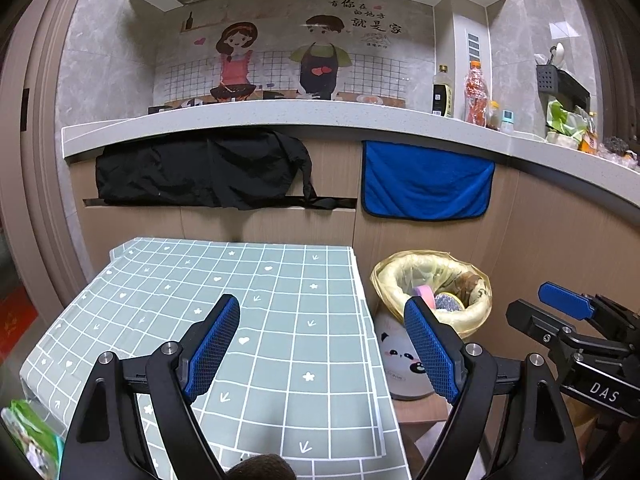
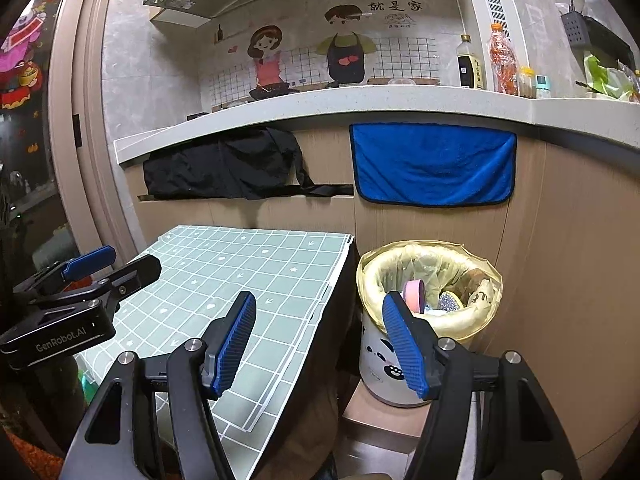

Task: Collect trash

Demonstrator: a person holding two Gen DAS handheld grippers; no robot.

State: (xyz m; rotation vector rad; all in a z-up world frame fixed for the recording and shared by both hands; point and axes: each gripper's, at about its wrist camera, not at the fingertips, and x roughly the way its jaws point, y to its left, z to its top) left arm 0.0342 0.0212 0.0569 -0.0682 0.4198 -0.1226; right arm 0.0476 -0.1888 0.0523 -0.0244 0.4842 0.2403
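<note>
Grippers: left gripper (image 1: 322, 346) level above the table, jaws spread wide, nothing between the blue pads; right gripper (image 2: 320, 342) likewise wide and empty, its left finger over the table edge, its right finger in front of the bin; each shows in the other's view, the right one at 3 o'clock from the left wrist, the left one at 9 o'clock from the right wrist
Table: green checked tablecloth (image 1: 256, 304) fills the middle of the left view; bare across the part in view; a green packet (image 1: 28, 436) at 8 o'clock, partly cut off; a dark rounded thing at 6 o'clock, too cropped to name
Trash: pink tape roll (image 2: 414, 294) and glittery sponge (image 2: 450, 301) lie inside the panda bin (image 2: 380, 364) with the yellow liner (image 2: 432, 264), at 2 o'clock of the left gripper
Surroundings: bin stands on a low stool (image 2: 384, 416), just beside the table's right edge; black cloth (image 1: 200, 172) and blue towel (image 1: 426, 178) hang from the counter (image 1: 280, 116) at 12 o'clock; bottles (image 1: 460, 92) on the counter at 1 o'clock
Room: open space above the tablecloth and over the bin's mouth; cabinet front close behind both
</note>
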